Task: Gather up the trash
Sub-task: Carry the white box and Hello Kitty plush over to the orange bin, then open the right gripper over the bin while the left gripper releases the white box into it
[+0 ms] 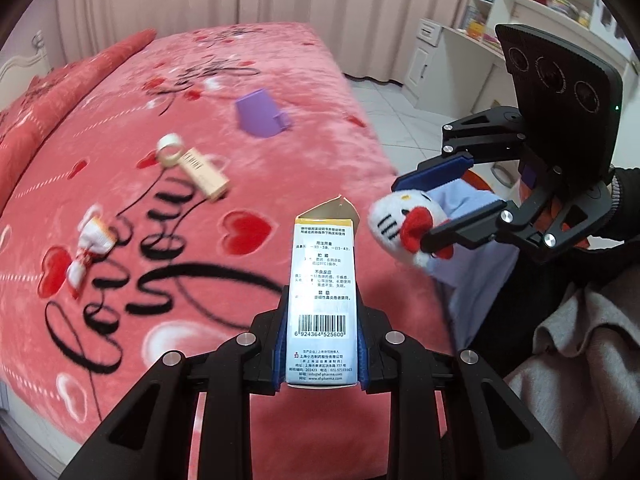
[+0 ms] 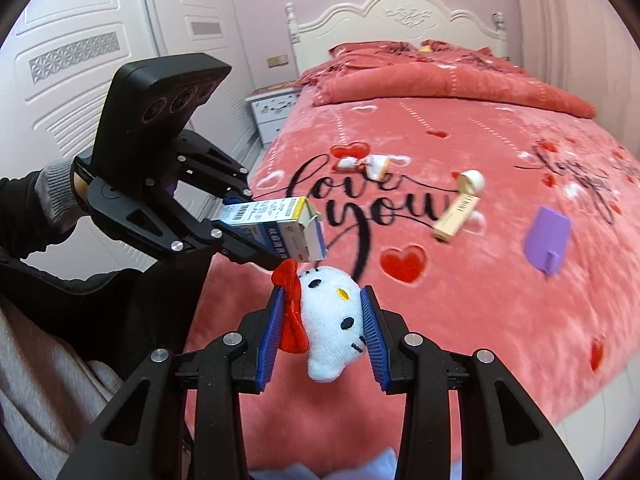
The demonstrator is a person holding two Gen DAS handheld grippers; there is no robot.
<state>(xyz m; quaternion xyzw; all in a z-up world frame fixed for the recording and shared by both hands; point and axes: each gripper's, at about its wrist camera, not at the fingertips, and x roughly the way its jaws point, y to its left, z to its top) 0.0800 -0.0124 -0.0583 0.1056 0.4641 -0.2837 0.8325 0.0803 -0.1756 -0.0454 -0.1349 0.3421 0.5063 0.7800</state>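
Left gripper (image 1: 320,340) clamps light, crushable medicine box (image 1: 322,304) by its sides; right gripper (image 2: 324,336) pinches soft, squashy plush toy (image 2: 332,320).

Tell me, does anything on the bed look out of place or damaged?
Yes. Small items lie scattered on the pink bedspread: a tape roll, a beige box, a purple piece and a wrapper. The held medicine box has a torn-open top flap.
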